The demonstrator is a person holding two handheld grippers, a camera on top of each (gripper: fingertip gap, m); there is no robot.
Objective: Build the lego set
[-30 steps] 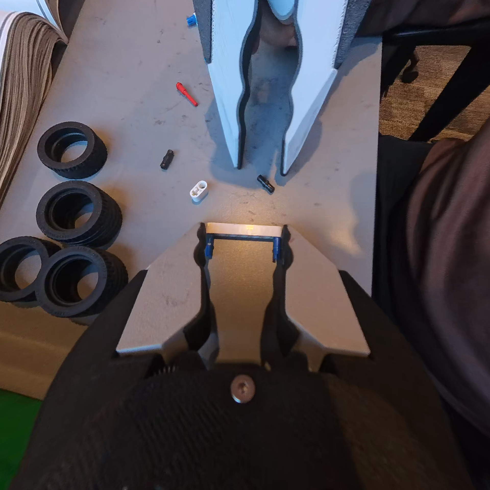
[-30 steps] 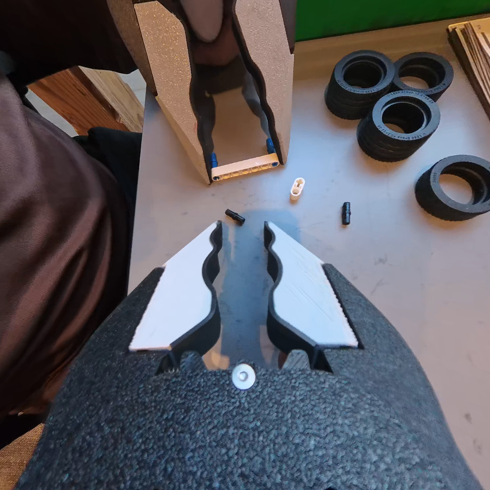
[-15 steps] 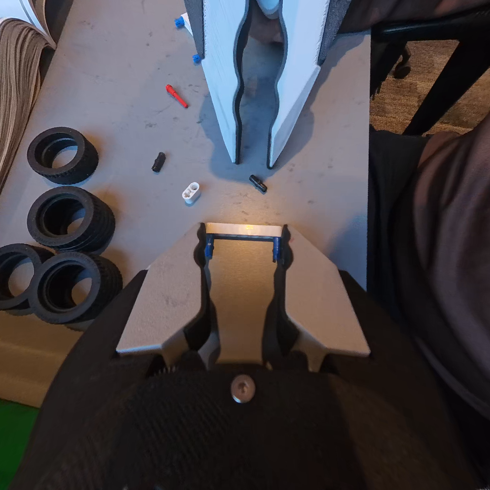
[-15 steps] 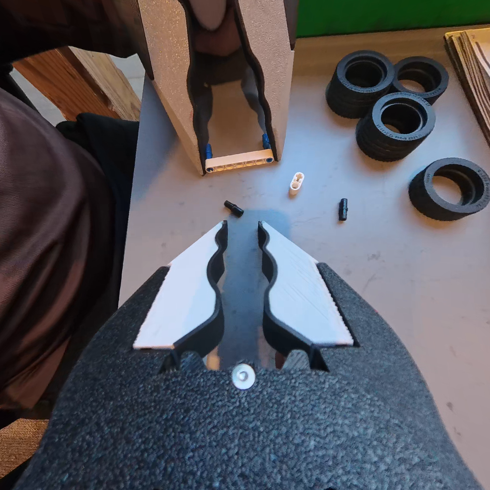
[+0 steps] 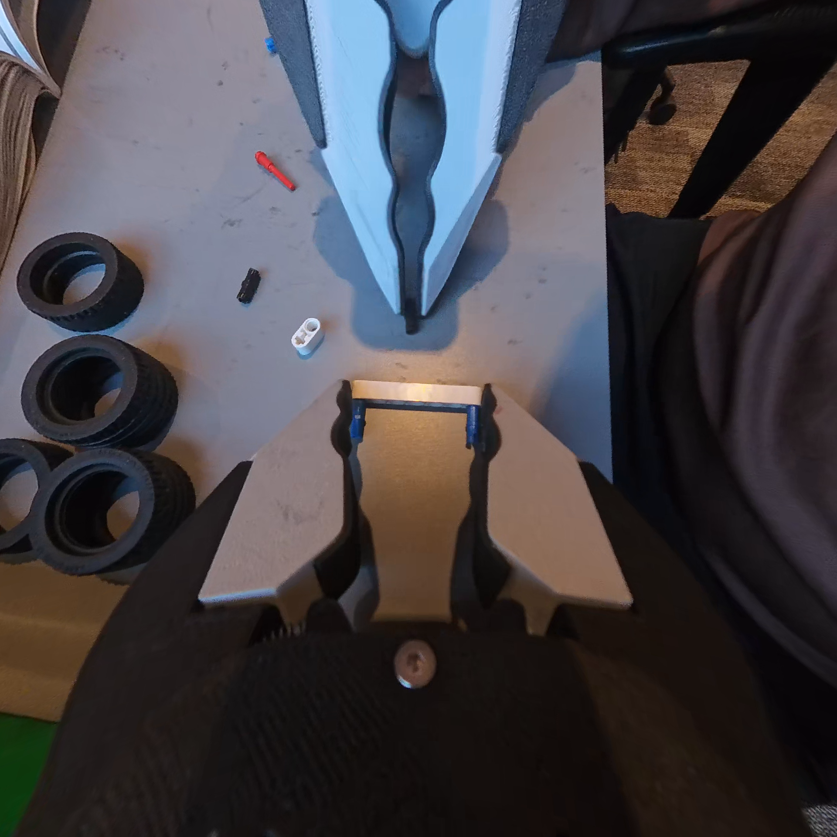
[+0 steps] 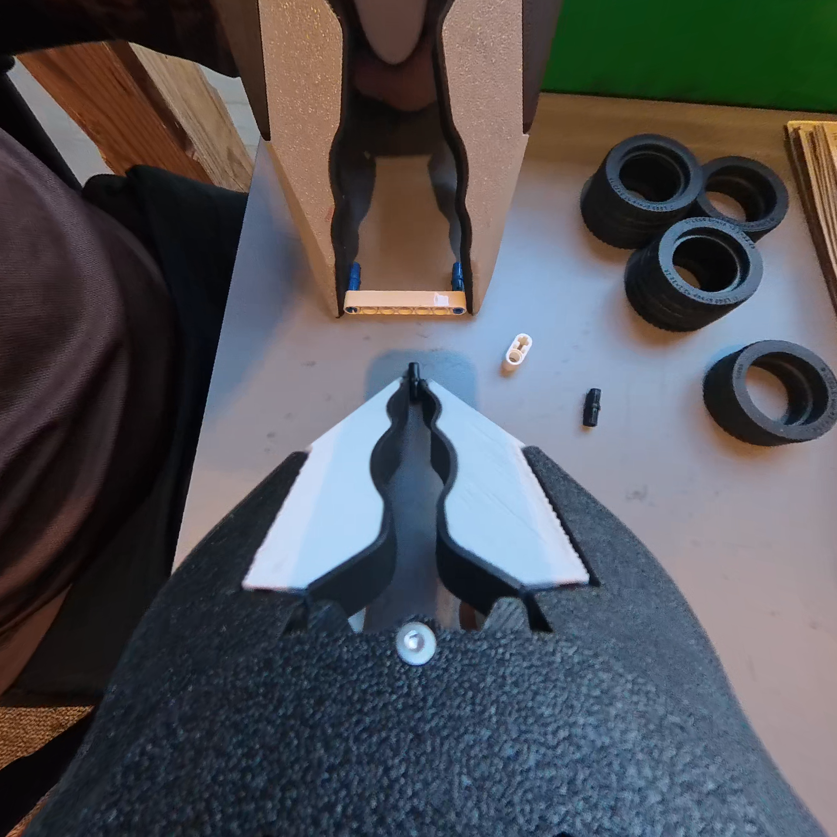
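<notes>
My left gripper (image 5: 416, 398) is shut on a white lego beam (image 5: 416, 392) with a blue pin (image 5: 358, 421) at each end, held just above the grey table (image 5: 181, 181). The beam also shows in the right wrist view (image 6: 404, 304), between the left gripper's tan fingers (image 6: 308, 217). My right gripper (image 6: 413, 381) is shut on a small black pin (image 6: 413, 372) whose end sticks out past the tips. In the left wrist view the same white-fingered gripper (image 5: 411, 312) points at me with the pin (image 5: 411, 322) at its tips, a short gap from the beam.
Loose on the table: a white connector (image 5: 307, 336) (image 6: 517, 353), a second black pin (image 5: 248, 285) (image 6: 591, 406), a red axle pin (image 5: 273, 169). Several black tyres (image 5: 99, 389) (image 6: 693, 276) lie to one side. The table edge (image 5: 604, 271) and a person's dark clothing (image 5: 747, 362) are close by. Only a small space, under 4 cm, lies between the two pairs of fingers.
My right gripper has moved onto the black pin that lay on the table and closed on it. The left gripper still holds the beam in place.
</notes>
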